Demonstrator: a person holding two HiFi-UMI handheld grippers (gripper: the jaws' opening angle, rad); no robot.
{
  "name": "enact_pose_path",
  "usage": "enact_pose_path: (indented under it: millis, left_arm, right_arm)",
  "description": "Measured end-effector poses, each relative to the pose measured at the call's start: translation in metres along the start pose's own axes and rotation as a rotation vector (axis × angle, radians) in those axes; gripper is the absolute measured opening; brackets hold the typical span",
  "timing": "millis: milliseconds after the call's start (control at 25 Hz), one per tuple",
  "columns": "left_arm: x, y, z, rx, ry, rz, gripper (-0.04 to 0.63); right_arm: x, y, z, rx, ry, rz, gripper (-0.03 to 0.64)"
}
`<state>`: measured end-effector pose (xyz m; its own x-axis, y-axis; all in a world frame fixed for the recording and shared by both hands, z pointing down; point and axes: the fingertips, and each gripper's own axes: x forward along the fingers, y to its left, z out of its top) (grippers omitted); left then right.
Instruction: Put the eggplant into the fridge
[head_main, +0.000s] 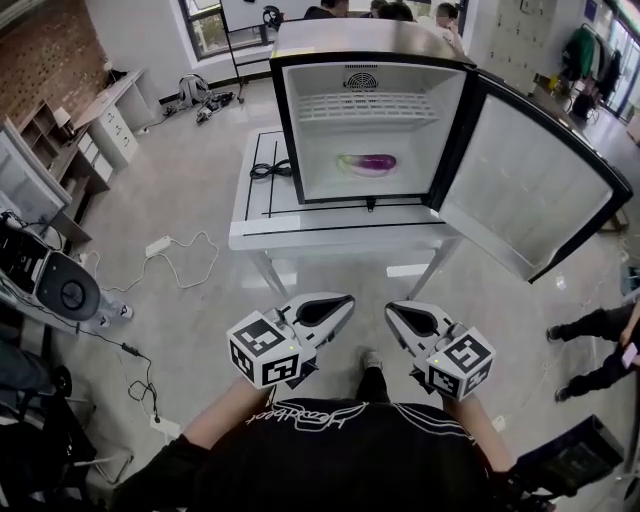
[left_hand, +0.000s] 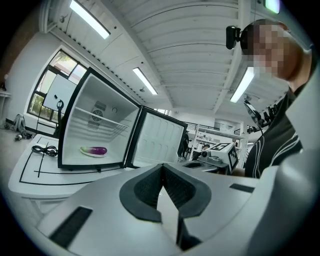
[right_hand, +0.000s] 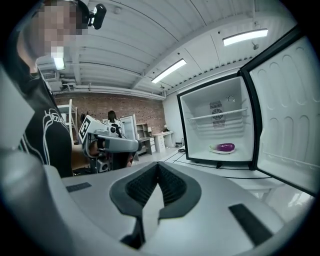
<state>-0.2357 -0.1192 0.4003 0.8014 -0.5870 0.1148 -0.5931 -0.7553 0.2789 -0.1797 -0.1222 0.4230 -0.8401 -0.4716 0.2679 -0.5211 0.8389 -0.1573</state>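
A purple eggplant (head_main: 372, 162) lies on a small plate (head_main: 343, 166) on the floor of the small fridge (head_main: 370, 60), whose door (head_main: 525, 190) stands wide open to the right. The fridge sits on a white table (head_main: 300, 235). Both grippers are held close to my body, well short of the table. My left gripper (head_main: 350, 298) is shut with nothing in it, and so is my right gripper (head_main: 388, 308). The left gripper view shows the eggplant (left_hand: 97, 150) far beyond the shut left gripper (left_hand: 162, 167). The right gripper view shows the eggplant (right_hand: 226, 147) beyond the shut right gripper (right_hand: 158, 165).
A black cable (head_main: 268, 170) lies coiled on the table left of the fridge. White cables (head_main: 170, 255) trail over the floor at the left, near a grey device (head_main: 60, 290). A person's legs (head_main: 600, 340) show at the right edge. Desks and shelves (head_main: 90, 130) line the left wall.
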Motion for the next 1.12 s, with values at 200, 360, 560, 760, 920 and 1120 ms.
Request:
enact_pose_path:
  millis: [200,360,560,760,920,1120]
  left_arm:
    - [-0.023,-0.025,-0.007,0.022,-0.001,-0.007,0.008]
    - [-0.034,-0.044,-0.009,0.054,0.008,-0.016,0.008]
    - [-0.044,-0.055,-0.008,0.072,0.001,-0.028,0.008]
    - [-0.052,-0.062,-0.002,0.07,-0.03,-0.046,0.008]
    - [-0.055,-0.066,-0.001,0.08,-0.031,-0.05,0.008]
    - [-0.055,-0.067,0.0,0.082,-0.035,-0.052,0.008]
  right_arm:
    - [-0.008,0.027,-0.016,-0.044,-0.025,0.014,0.008]
    - [-0.016,0.046,-0.02,-0.039,0.002,0.018,0.008]
    - [-0.02,0.056,-0.015,-0.069,-0.046,0.012,0.006]
    - [-0.025,0.064,-0.012,-0.074,-0.057,0.007,0.006]
    - [-0.028,0.069,-0.009,-0.075,-0.067,-0.002,0.006]
    - [-0.031,0.071,-0.008,-0.08,-0.07,-0.007,0.006]
